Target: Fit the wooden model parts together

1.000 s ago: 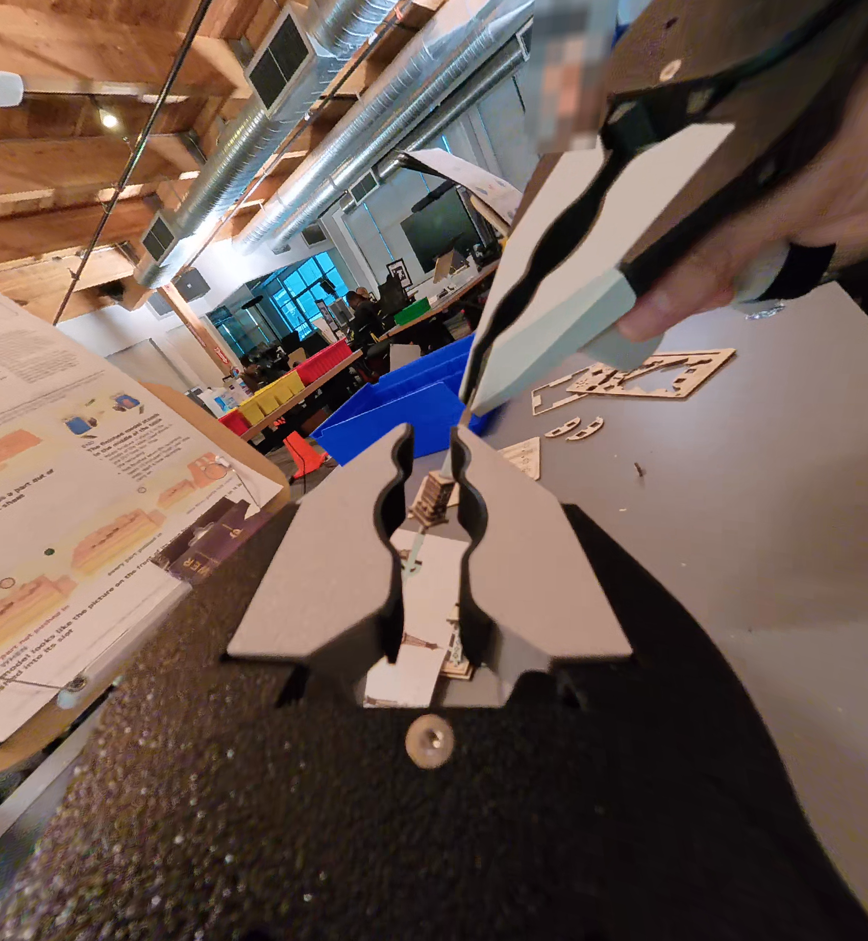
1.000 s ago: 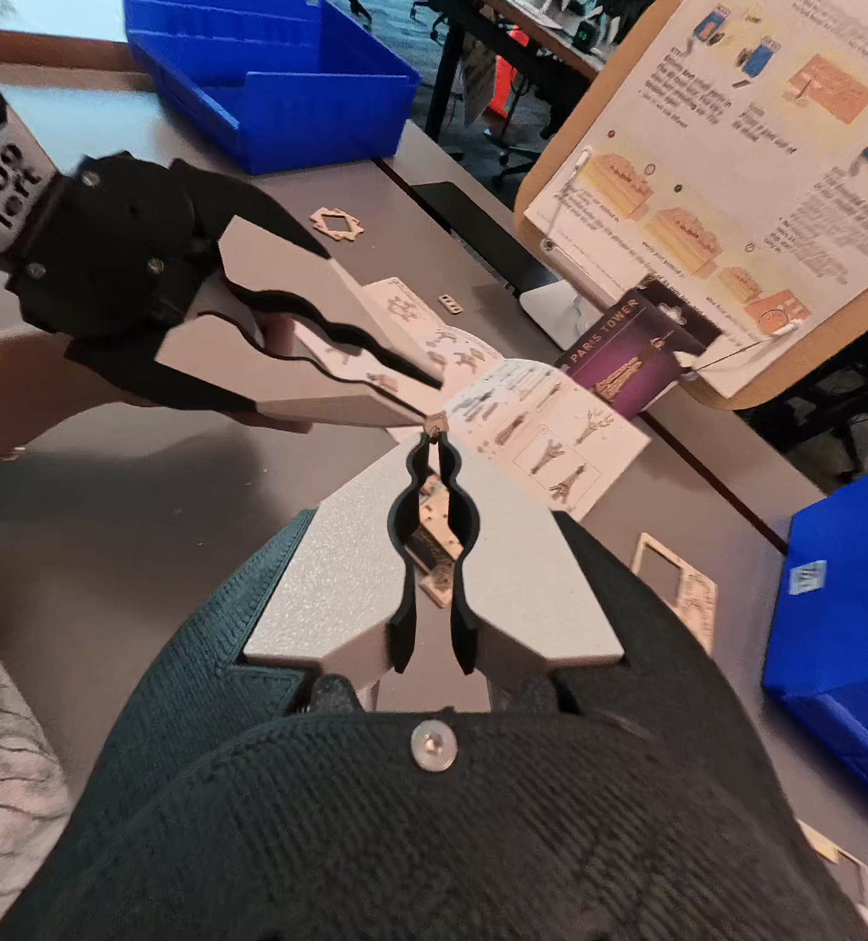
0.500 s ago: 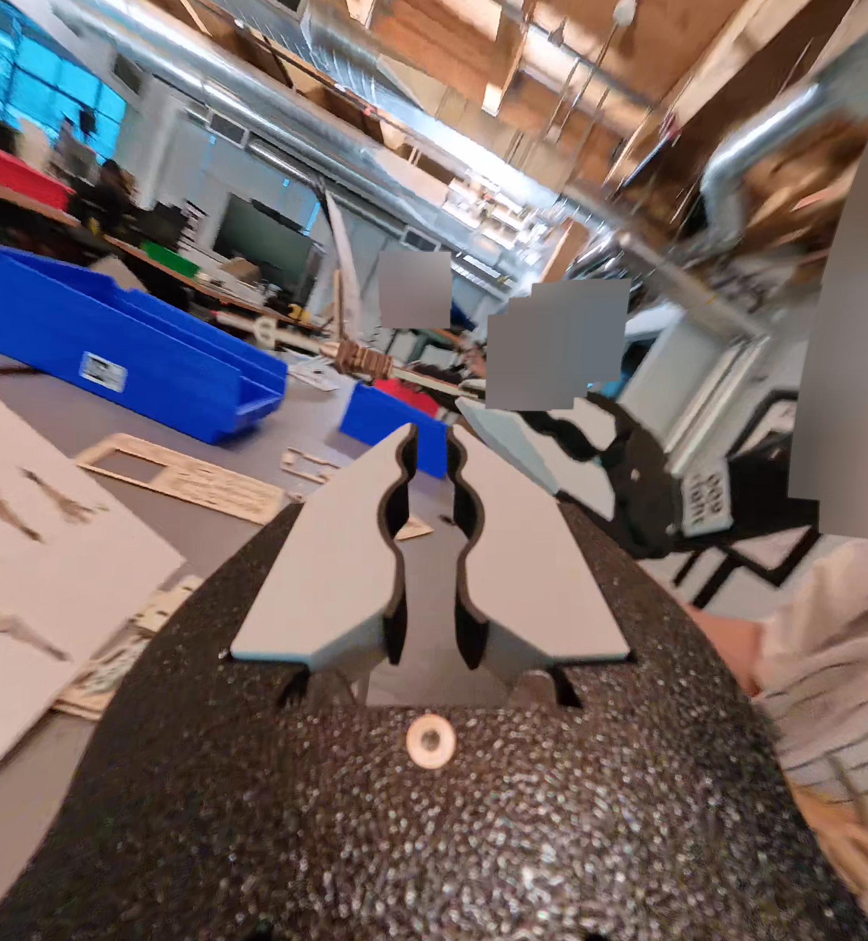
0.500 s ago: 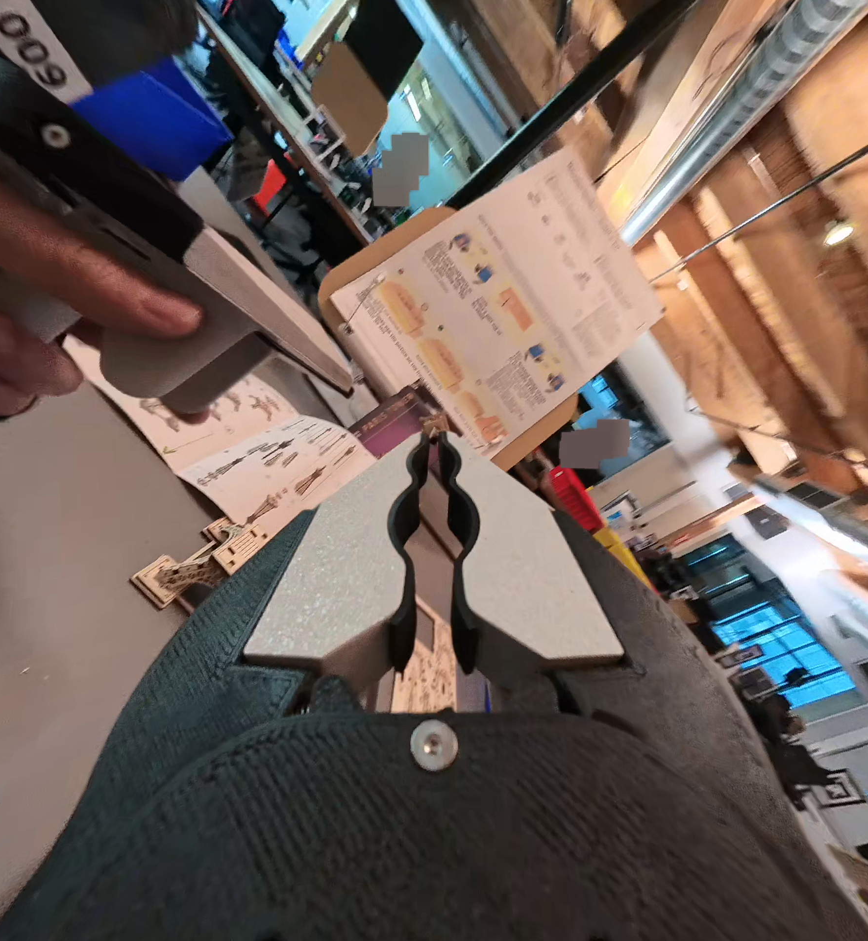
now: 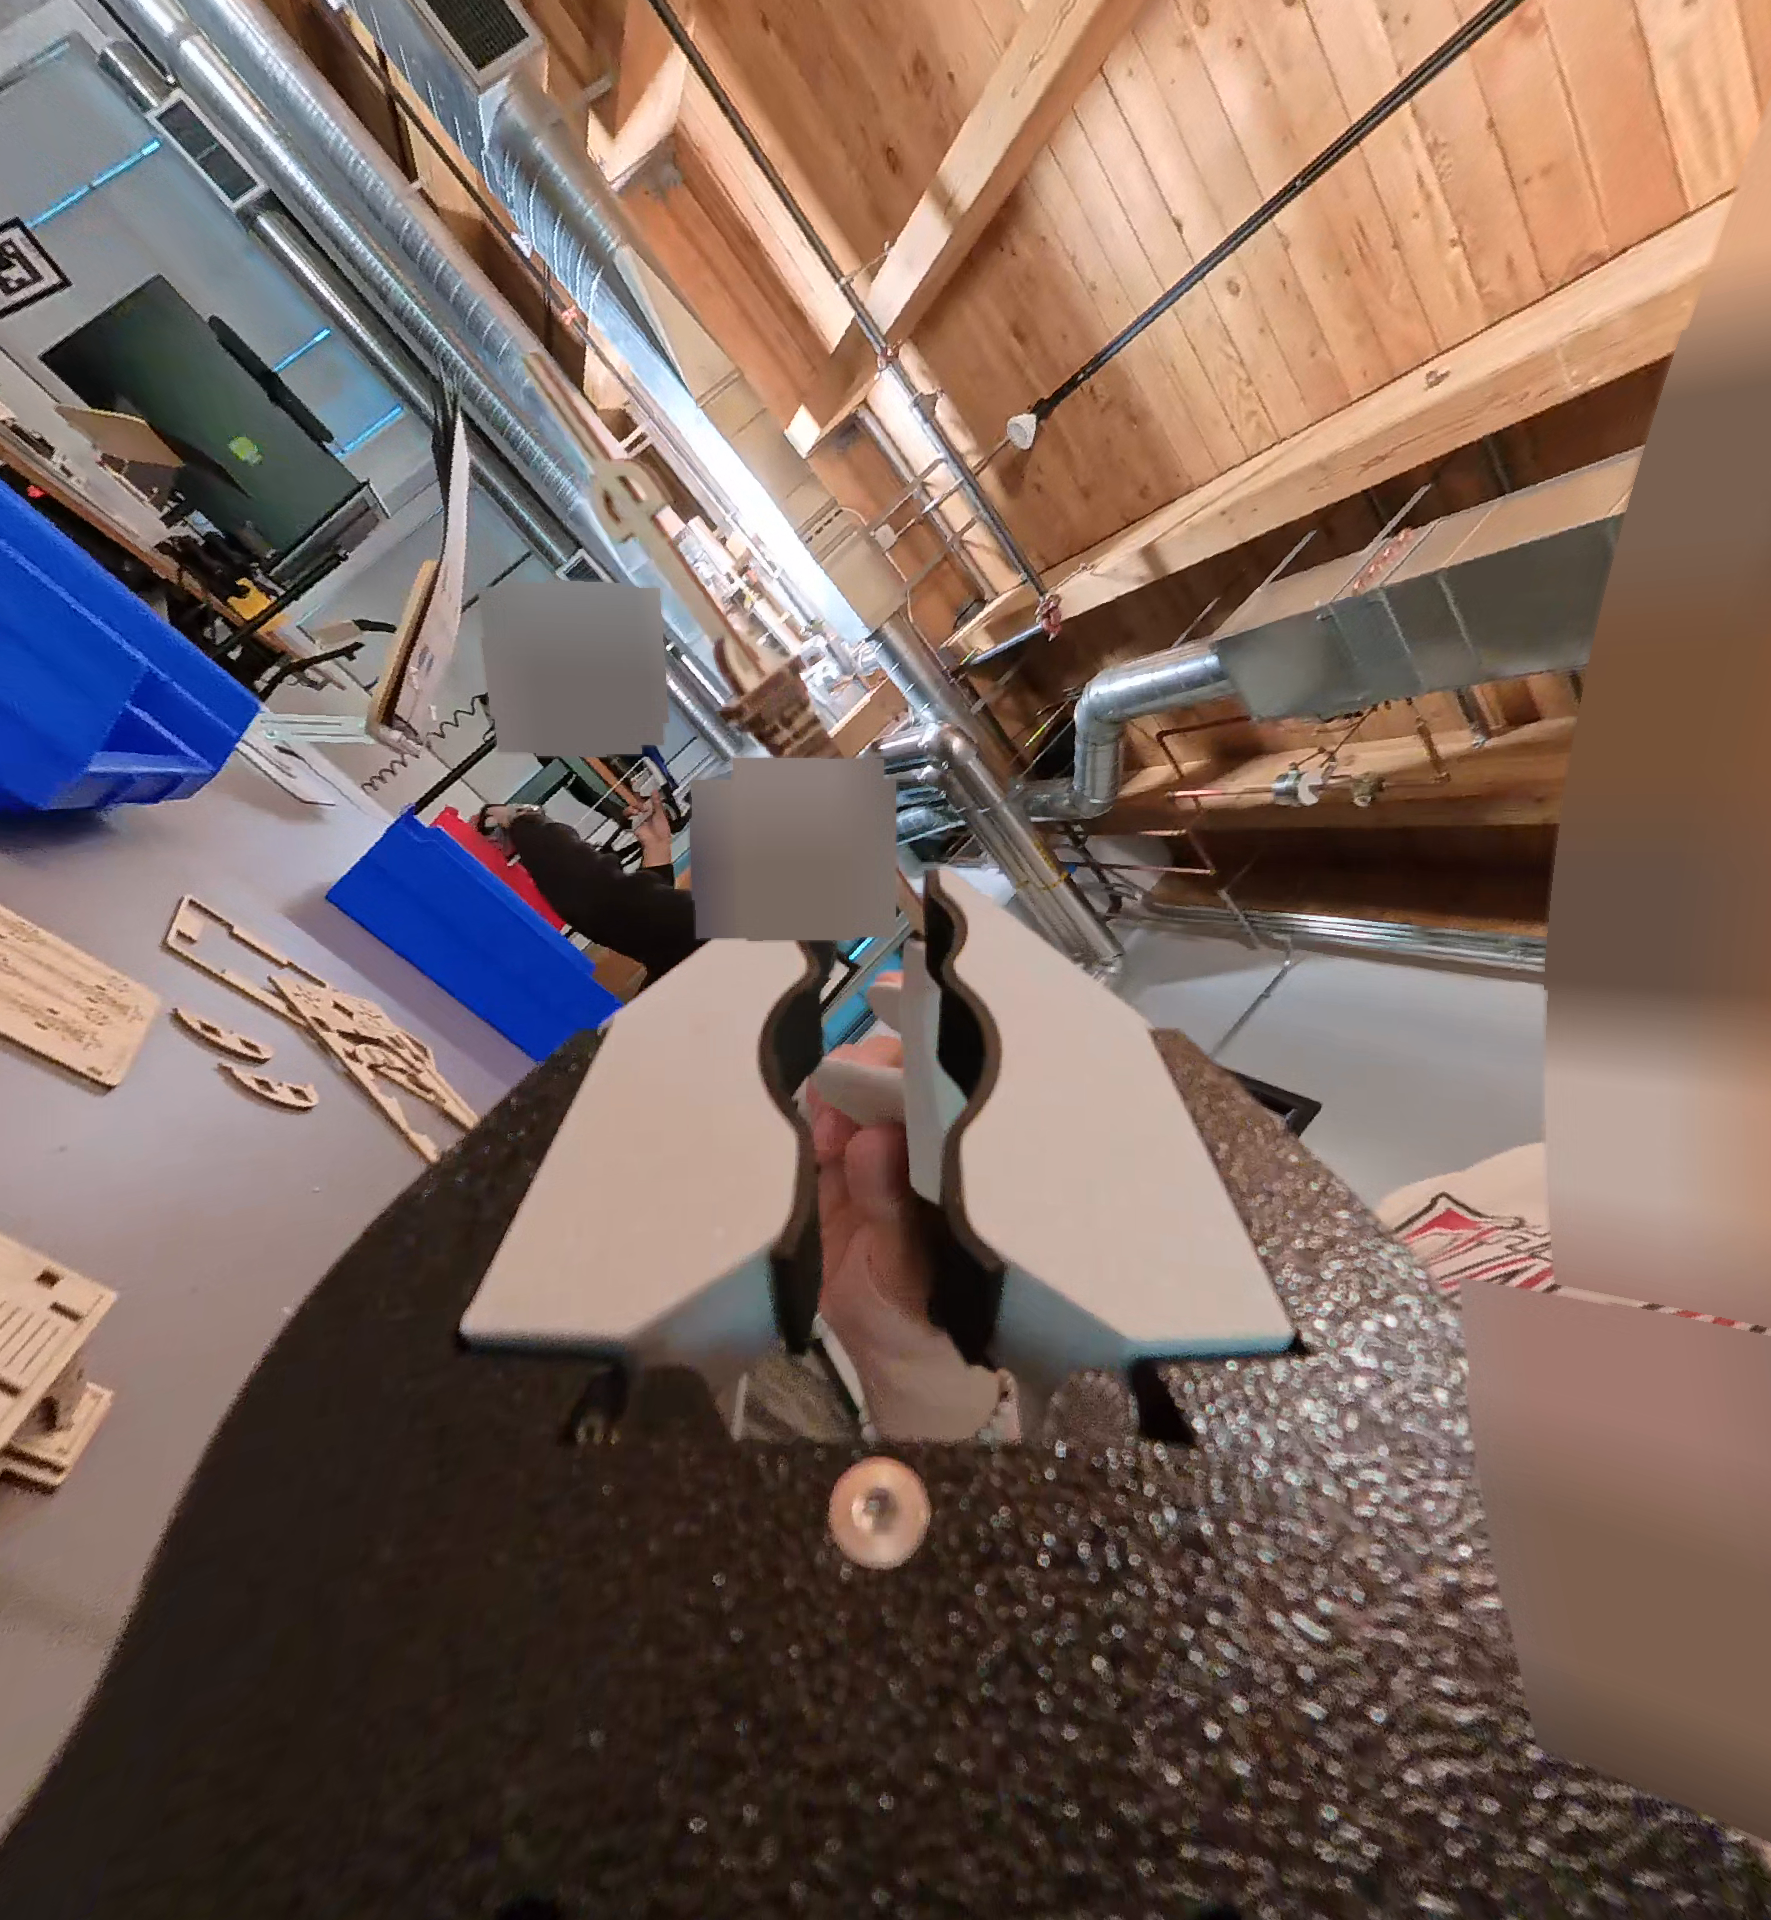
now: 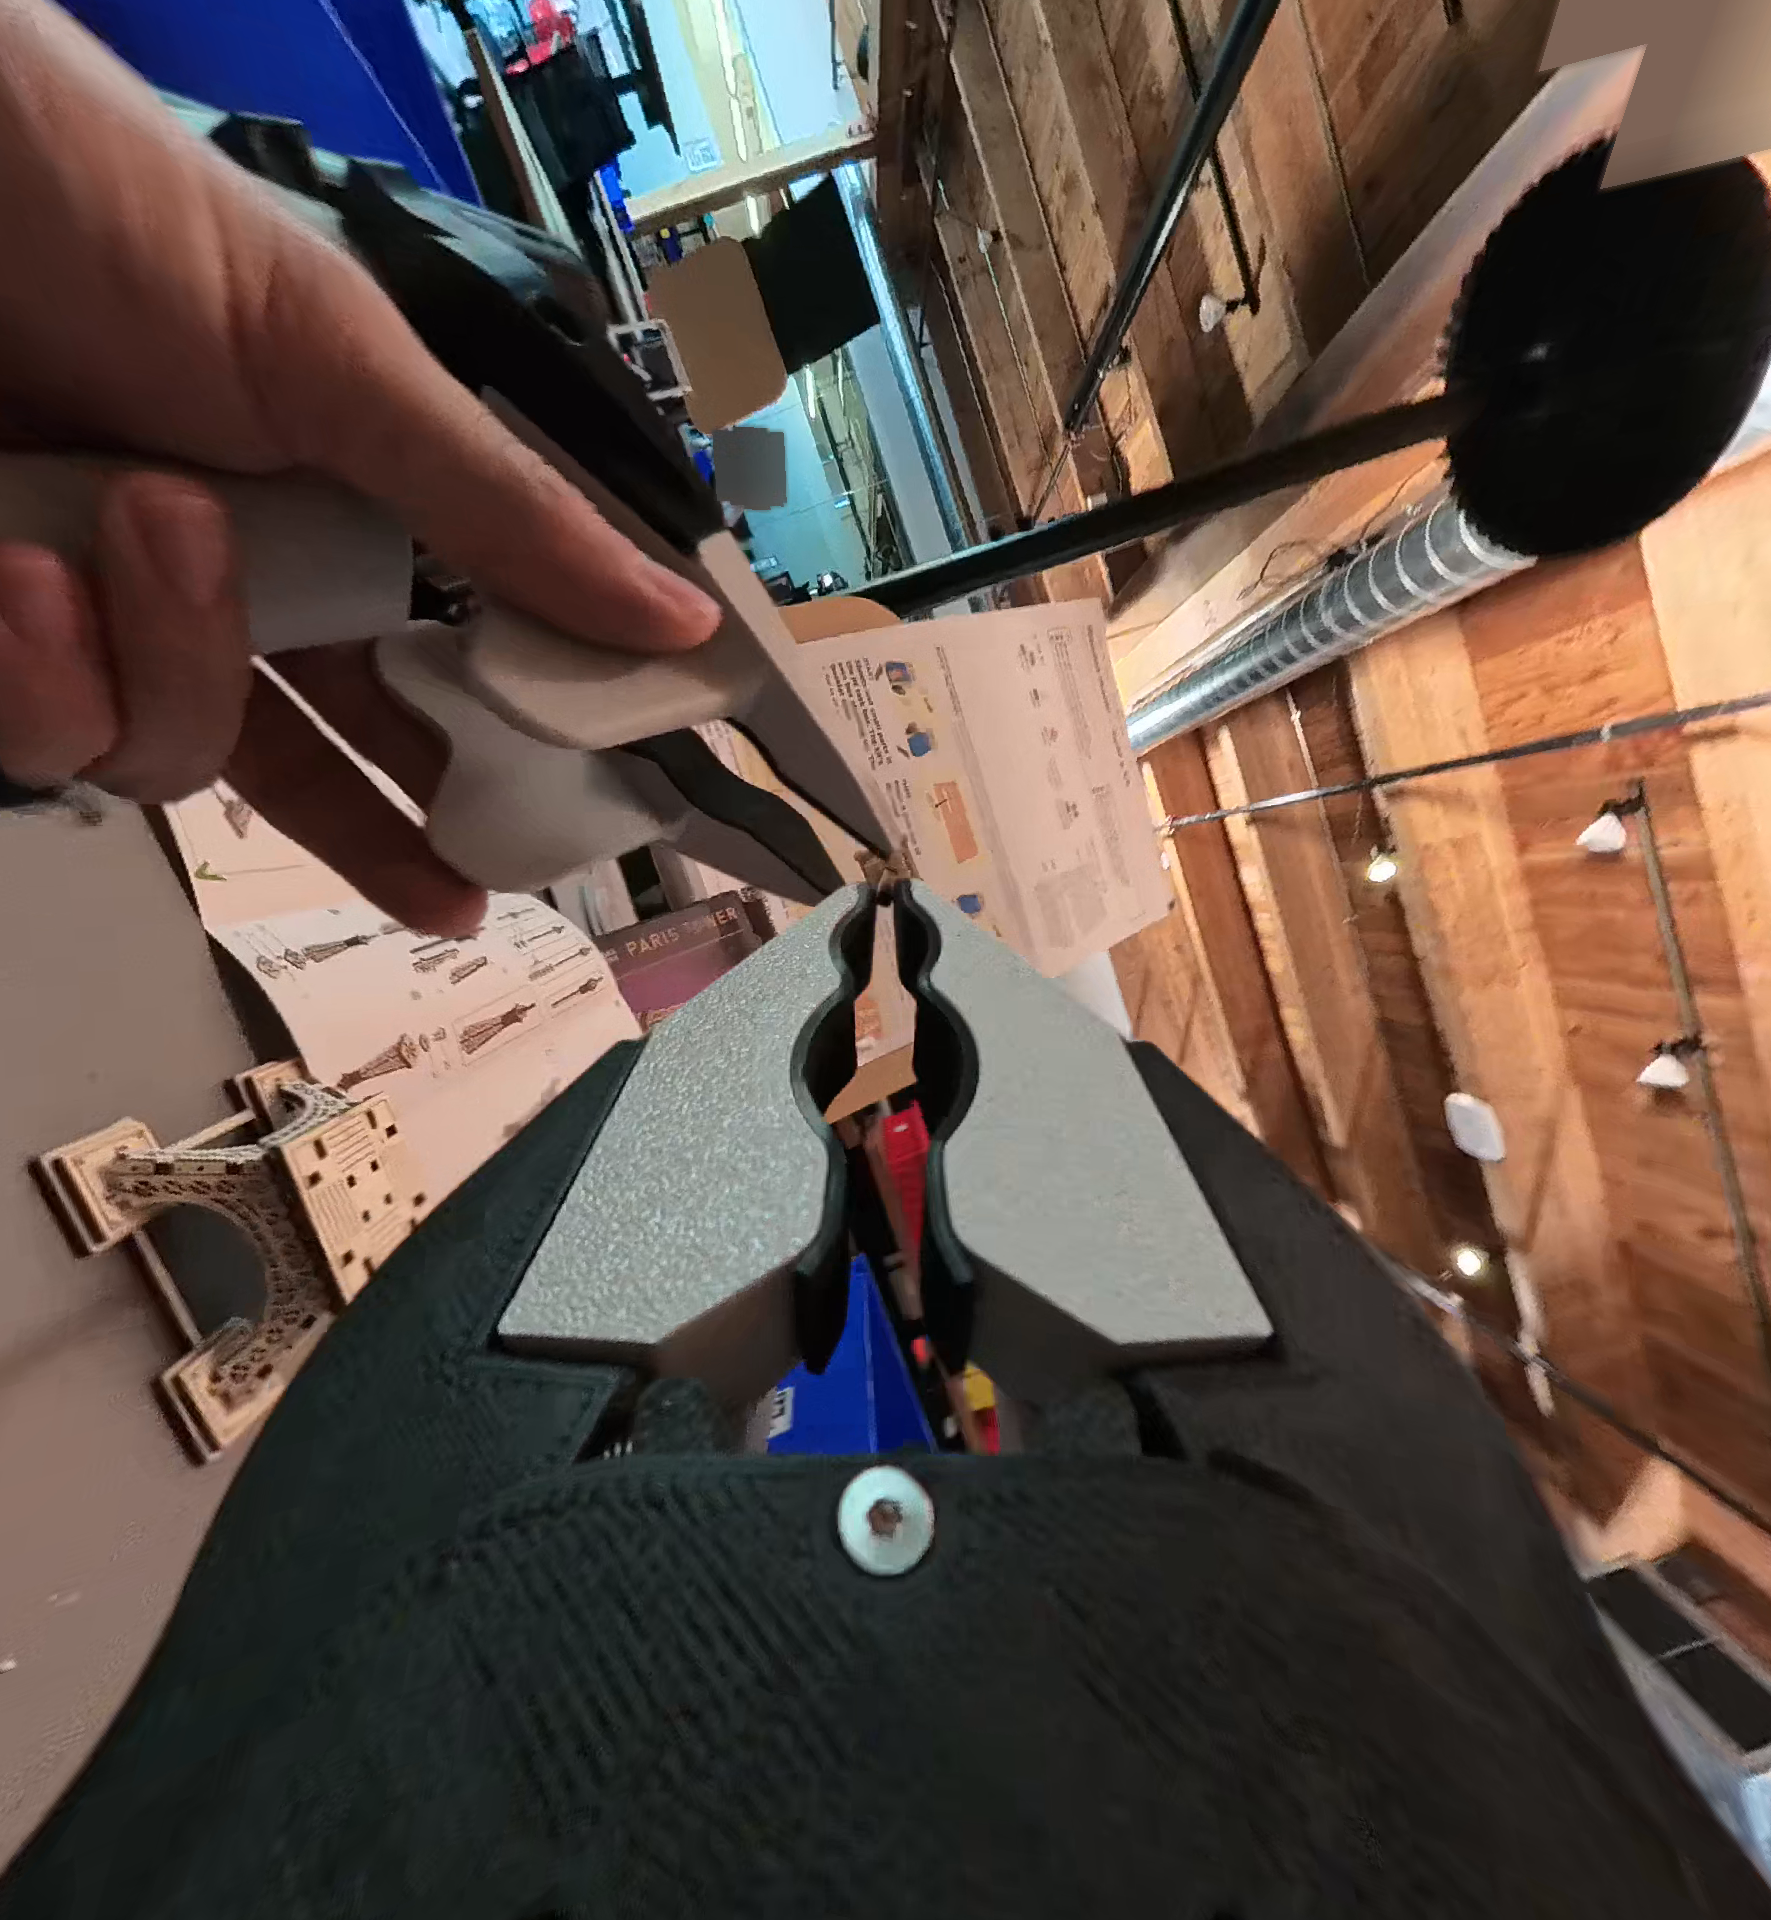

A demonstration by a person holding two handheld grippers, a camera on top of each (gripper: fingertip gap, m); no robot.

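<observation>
My right gripper (image 6: 886,899) is shut on a small wooden piece (image 6: 879,864) at its very tips and is raised off the table, pointing up toward the ceiling. My left gripper (image 6: 860,847), held by a hand, reaches in from the upper left, its tips right beside that piece. In the left wrist view, the left gripper (image 5: 873,935) has a narrow gap and nothing in it. Through the gap I see one of the right gripper's fingers (image 5: 917,1122) and a hand. A partly built wooden tower base (image 6: 237,1226) lies on the grey table (image 6: 50,1039).
Printed instruction sheets (image 6: 424,997), a purple packet (image 6: 683,951) and a clipboard with a sheet (image 6: 1006,769) stand behind the tower. Punched wooden sheets (image 5: 19,987) and loose parts (image 5: 361,1039) lie at the left, near blue bins (image 5: 465,935). Other people sit beyond. My two grippers' fingertips are within a few centimetres of each other. Both grippers' tips are roughly 20 cm from the partly built wooden tower base (image 6: 237,1226).
Both grippers have lifted off the table and tilted upward, so both views now show the ceiling. The right gripper still holds the small piece. The left gripper's tips stay close to it.
</observation>
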